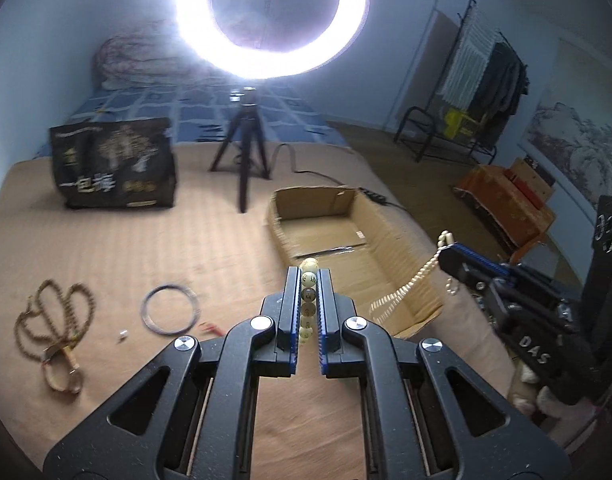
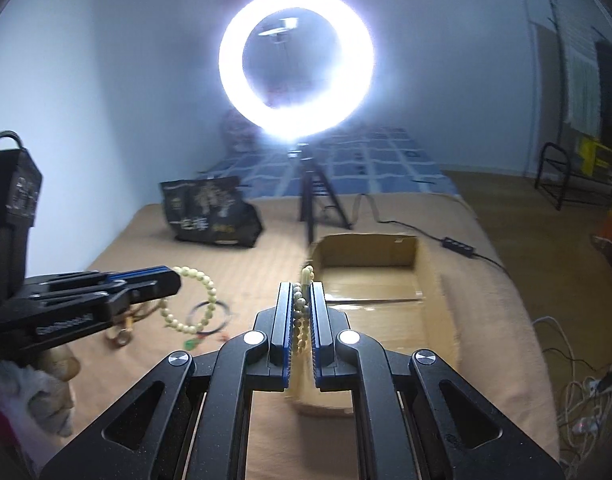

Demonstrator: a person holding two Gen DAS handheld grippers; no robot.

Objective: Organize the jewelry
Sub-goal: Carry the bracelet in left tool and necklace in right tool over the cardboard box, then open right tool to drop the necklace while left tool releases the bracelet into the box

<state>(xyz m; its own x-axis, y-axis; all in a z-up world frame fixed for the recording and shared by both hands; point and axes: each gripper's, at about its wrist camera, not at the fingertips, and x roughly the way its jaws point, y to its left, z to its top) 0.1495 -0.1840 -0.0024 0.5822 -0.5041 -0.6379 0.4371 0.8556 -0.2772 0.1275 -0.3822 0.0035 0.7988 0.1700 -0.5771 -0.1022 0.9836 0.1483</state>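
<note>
Progress, as I judge it, is at the start of sorting: the cardboard box appears empty, while the brown bead necklace and the dark ring bangle lie on the tan bedcover, well apart from both tools. I hold the left gripper clenched on the pale bead bracelet, several beads sitting between its jaws and the loop hanging below. I hold the right gripper clenched on the cream bead strand, which trails from its jaws just before the box's near wall.
</note>
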